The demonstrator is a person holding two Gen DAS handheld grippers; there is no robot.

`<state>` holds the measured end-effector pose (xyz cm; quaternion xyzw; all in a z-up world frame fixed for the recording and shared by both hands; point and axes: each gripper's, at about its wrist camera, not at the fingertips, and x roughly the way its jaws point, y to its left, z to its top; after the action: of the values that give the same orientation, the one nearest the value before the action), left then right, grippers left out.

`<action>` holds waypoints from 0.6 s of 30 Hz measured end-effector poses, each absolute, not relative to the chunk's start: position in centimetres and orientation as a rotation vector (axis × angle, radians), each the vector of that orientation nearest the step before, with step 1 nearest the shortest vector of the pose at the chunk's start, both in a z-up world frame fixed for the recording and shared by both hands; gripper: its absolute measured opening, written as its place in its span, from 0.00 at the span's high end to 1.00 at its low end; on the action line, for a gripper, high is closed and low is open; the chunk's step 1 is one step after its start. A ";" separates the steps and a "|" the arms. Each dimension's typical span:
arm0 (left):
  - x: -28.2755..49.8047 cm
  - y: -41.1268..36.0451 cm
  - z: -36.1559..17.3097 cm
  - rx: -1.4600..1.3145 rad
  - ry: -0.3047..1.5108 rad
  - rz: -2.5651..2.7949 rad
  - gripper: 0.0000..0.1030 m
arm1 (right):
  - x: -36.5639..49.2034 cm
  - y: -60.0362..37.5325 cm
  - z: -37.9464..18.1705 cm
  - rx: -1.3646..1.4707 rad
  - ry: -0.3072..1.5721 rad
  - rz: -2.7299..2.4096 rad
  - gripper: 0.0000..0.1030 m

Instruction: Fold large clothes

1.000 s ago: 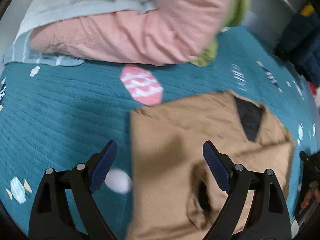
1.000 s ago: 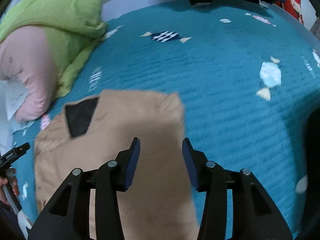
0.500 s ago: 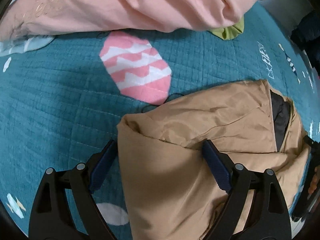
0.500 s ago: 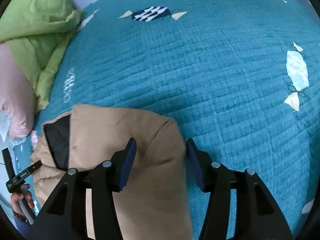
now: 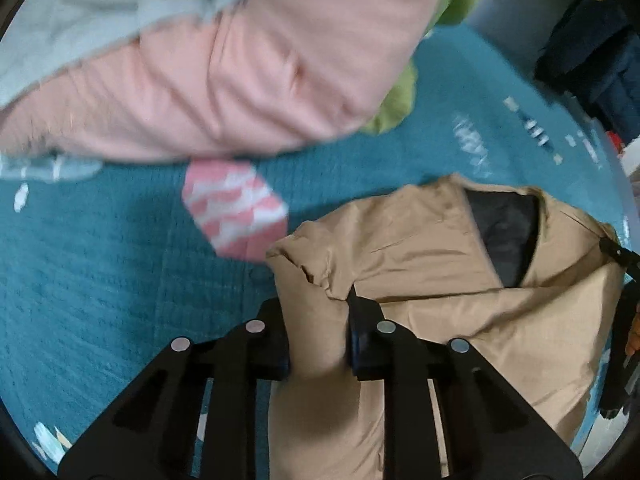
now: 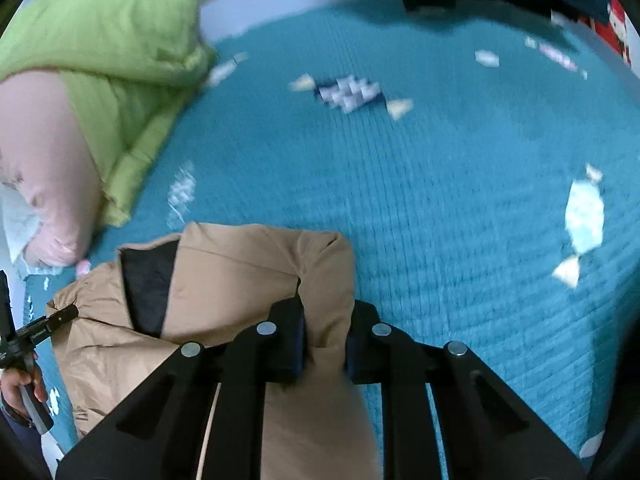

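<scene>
A tan jacket (image 5: 420,264) of smooth, slightly shiny fabric lies bunched on a bed covered by a teal quilted bedspread (image 5: 100,280) with fine stitched ridges and scattered candy-shaped prints. One print, a pink and white zigzag candy (image 5: 234,210), sits just beside the jacket's corner. The jacket shows a dark, almost black lining (image 5: 502,236) in a wedge-shaped opening near its collar. The left tool (image 5: 316,336), black with two fingers, is clamped on a puffy fold at the jacket's left corner, the cloth squeezed between the fingers and bulging above them. The right tool (image 6: 324,340), also black and two-fingered, is closed tight on a fold at the jacket's opposite corner (image 6: 320,264); the lower part of the garment is cut off at the bottom edge of both views. At the head of the bed lie soft piled items: one pink padded garment (image 5: 248,68), one lime green quilted one (image 6: 104,52) with a hood-like bulge, and a pale grey-blue cloth (image 5: 100,4) on top, all blurred by motion. A pile of dark navy clothing (image 5: 600,52) sits at the far edge, its shape hard to make out. At the left edge of the right wrist view, a bare hand (image 6: 24,388) grips the handle of the other tool, mostly cut off.
</scene>
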<state>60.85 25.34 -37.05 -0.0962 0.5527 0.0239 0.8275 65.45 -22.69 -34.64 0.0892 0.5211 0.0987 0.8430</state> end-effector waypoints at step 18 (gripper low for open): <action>47.8 23.5 -25.0 -0.258 0.891 -0.108 0.82 | 53.1 -26.2 -23.2 0.191 0.862 0.297 0.87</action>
<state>47.83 23.52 -24.99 -0.1242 0.4293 -0.0521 0.8930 53.07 -26.20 -23.19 0.0923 0.4157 0.1434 0.8934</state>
